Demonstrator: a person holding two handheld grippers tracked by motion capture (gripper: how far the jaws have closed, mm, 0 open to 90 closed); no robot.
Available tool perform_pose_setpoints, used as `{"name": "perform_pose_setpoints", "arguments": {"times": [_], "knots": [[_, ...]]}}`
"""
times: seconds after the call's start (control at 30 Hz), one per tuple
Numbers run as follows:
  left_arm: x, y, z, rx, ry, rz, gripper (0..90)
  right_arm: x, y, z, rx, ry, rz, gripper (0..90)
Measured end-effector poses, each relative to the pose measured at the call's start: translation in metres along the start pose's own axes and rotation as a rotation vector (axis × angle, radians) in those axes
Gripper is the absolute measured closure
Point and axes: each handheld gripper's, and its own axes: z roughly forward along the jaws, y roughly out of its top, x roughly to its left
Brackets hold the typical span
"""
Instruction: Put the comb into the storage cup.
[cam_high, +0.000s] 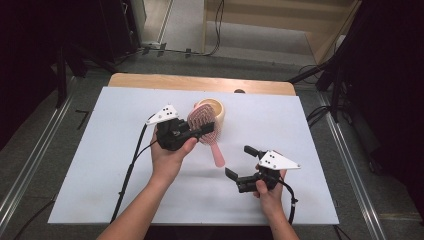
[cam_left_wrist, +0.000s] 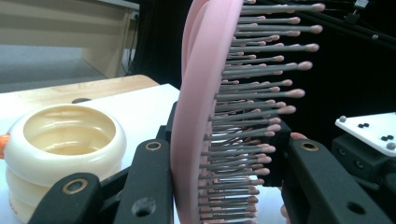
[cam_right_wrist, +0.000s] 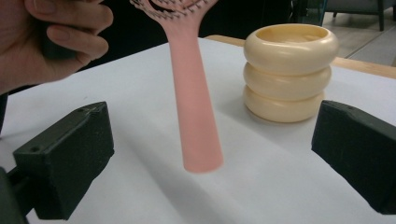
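On the white tabletop (cam_high: 100, 165), left gripper (cam_high: 200, 131) clamped on the head of the pink hairbrush (cam_high: 206, 129), bristles pressed against one jaw, handle hanging down and clear of the surface. Just behind the brush, cream ribbed cup (cam_high: 214, 111) standing upright. Further right, right gripper (cam_high: 238, 162) with jaws wide apart and nothing between them, aimed toward the brush handle, near but not touching.

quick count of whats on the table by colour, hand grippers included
pink: 1, the hairbrush, clamped by its head in the left gripper
cream: 1, the ribbed cup
black: 2, the left gripper and the right gripper, whose jaws are open with nothing between them
total: 4
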Motion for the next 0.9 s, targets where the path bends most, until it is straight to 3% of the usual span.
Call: {"name": "perform_pose_setpoints", "arguments": {"times": [0.53,0.9], "knots": [[0.01,0.012,-0.008,-0.027,0.016,0.0,65.1,-0.025,-0.016,-0.039,-0.009,-0.104,0.02,0.0],[0.02,0.015,-0.009,-0.038,0.023,-0.017,65.1,-0.04,-0.025,-0.063,-0.01,-0.14,0.029,0.0]]}}
